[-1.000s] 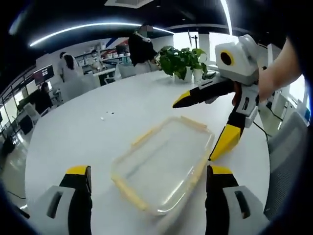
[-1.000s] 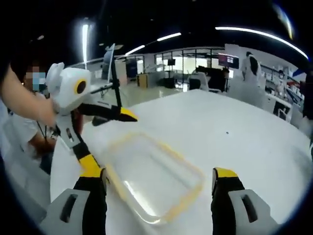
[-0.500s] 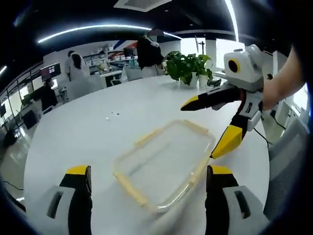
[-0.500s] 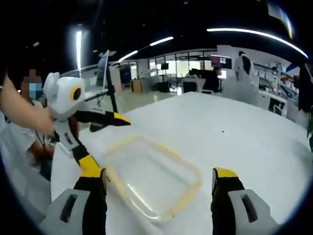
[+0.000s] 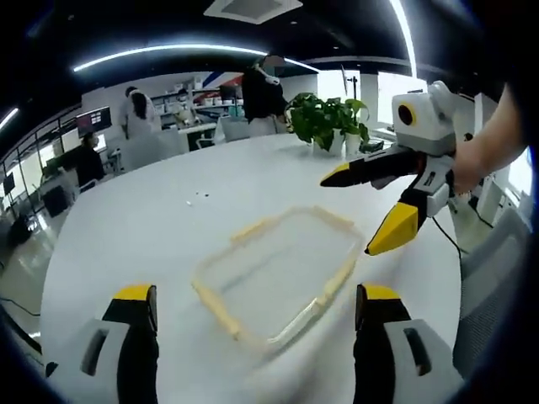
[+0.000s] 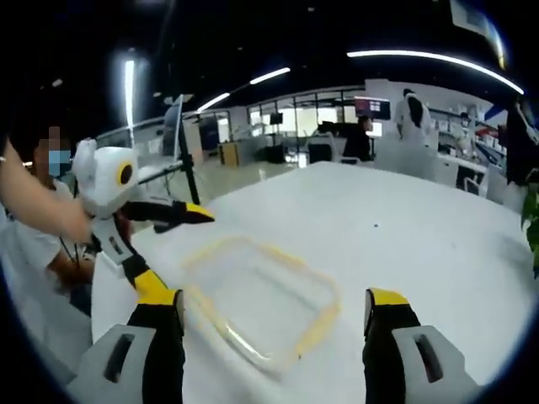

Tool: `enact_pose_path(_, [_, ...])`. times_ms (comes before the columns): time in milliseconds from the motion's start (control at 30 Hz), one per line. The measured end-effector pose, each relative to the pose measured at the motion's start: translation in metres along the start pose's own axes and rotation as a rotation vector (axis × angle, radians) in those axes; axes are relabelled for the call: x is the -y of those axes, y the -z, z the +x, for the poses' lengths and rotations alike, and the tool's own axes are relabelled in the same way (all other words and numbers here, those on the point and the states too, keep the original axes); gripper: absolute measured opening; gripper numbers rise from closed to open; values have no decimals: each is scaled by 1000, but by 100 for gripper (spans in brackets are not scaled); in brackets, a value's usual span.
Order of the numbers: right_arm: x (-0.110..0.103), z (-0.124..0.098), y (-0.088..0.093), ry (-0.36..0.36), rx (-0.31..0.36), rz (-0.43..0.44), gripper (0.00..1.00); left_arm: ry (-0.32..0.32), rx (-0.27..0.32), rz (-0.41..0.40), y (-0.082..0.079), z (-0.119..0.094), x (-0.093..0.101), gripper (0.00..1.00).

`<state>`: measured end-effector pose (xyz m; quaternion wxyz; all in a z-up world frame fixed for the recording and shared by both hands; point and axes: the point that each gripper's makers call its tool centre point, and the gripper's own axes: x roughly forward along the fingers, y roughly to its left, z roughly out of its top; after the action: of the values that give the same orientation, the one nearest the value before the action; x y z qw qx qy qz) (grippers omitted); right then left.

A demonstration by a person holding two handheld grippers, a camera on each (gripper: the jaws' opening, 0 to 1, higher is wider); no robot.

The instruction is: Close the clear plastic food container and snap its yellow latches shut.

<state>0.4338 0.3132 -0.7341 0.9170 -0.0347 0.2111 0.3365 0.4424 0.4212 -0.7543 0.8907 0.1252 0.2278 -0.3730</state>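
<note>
Your food container [image 5: 278,273] lies flat on the white table [image 5: 152,219], long axis running diagonally; your left gripper [image 5: 257,316] and right gripper [image 6: 274,316] both gape.

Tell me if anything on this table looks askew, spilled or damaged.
Nothing stands out. The clear container lies flat on the white table, its yellow latches along the edges, no spill around it. Both grippers are open, the right gripper just past its far corner.
</note>
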Motion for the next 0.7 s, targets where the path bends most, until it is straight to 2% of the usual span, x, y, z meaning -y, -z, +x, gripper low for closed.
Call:
enact_pose_path(500, [5, -24, 0, 42, 21, 40, 88, -36, 21, -59, -1, -17, -3, 97])
enact_pose_path(700, [6, -29, -4, 57, 38, 54, 87, -50, 28, -59, -3, -23, -2, 98])
